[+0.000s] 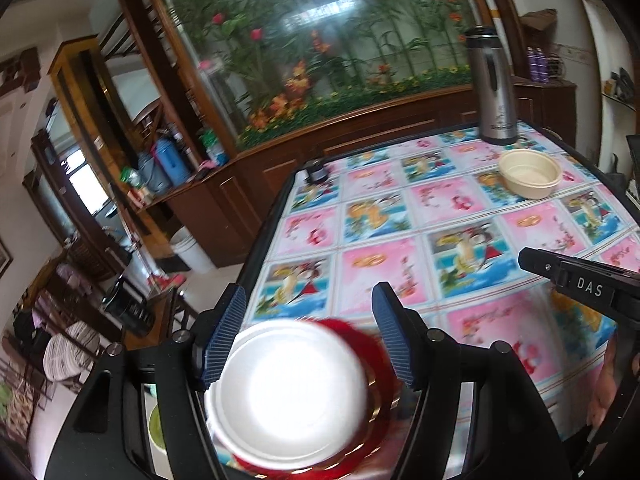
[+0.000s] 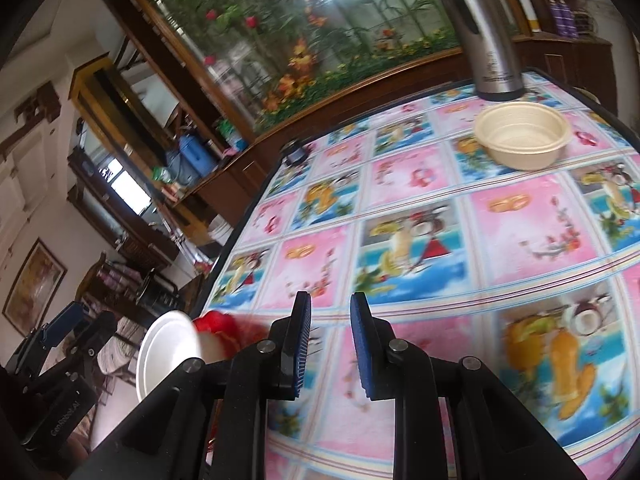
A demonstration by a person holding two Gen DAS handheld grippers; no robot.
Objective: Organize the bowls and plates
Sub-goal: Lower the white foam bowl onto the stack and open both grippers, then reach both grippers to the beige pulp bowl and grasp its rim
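While the left gripper point(image 1: 308, 334) stands with its fingers wide, a white bowl point(image 1: 288, 396) sits between and just below them, blurred, atop a red plate point(image 1: 360, 344) whose rim shows past the bowl toward the right finger; whether either pad touches the bowl I cannot tell. Nothing is visible inside the white bowl. Well beyond the fingertips, to the right, a cream bowl point(image 1: 529, 174) rests empty on the table point(image 1: 400, 216), near a steel flask point(image 1: 491, 84). The right gripper point(image 2: 330, 344) hangs over the cloth, fingers narrowly parted, holding nothing.
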